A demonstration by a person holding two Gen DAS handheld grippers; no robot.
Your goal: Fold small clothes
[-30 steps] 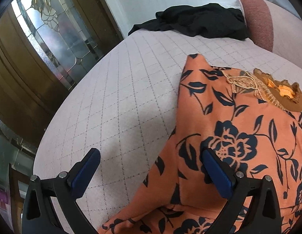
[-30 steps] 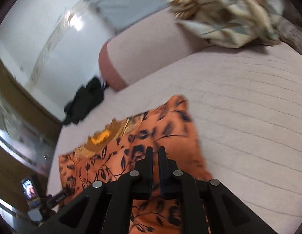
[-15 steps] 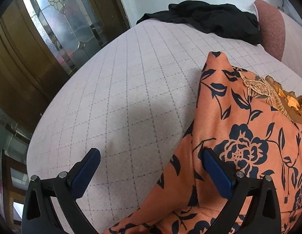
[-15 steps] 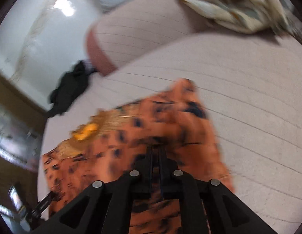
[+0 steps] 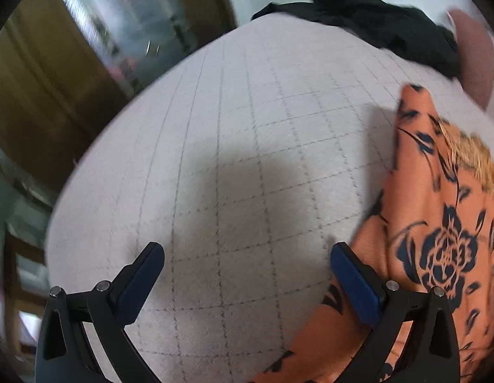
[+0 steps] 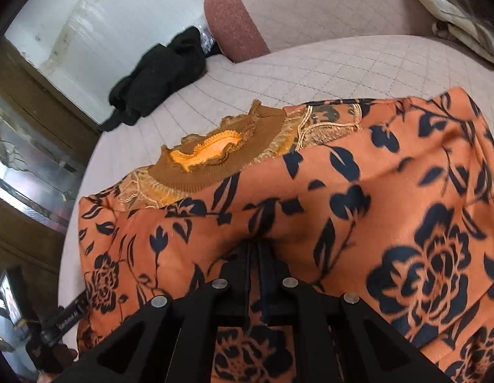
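Note:
An orange garment with dark blue flowers (image 6: 374, 191) lies spread on the quilted bed cover (image 6: 342, 60), its brown ruffled neckline (image 6: 215, 156) toward the far side. My right gripper (image 6: 254, 245) is shut on a pucker of this cloth near its middle, and creases radiate from the tips. In the left wrist view the garment (image 5: 438, 223) fills the right side. My left gripper (image 5: 247, 252) hangs open over the bare bed cover (image 5: 247, 127) beside the garment's left edge. Nothing sits between its blue pads (image 5: 352, 281), and the right one is at the cloth's edge.
A black heap of clothing (image 5: 374, 25) lies at the far end of the bed, next to a pink bolster (image 5: 473, 60). A patterned beige cloth (image 6: 454, 6) rests at the far right. A wooden door with leaded glass (image 5: 103, 32) stands past the bed's left edge.
My left gripper slid left, off the garment and over bare cover. My right gripper moved down and forward over the garment, and the cloth now bunches at its shut tips.

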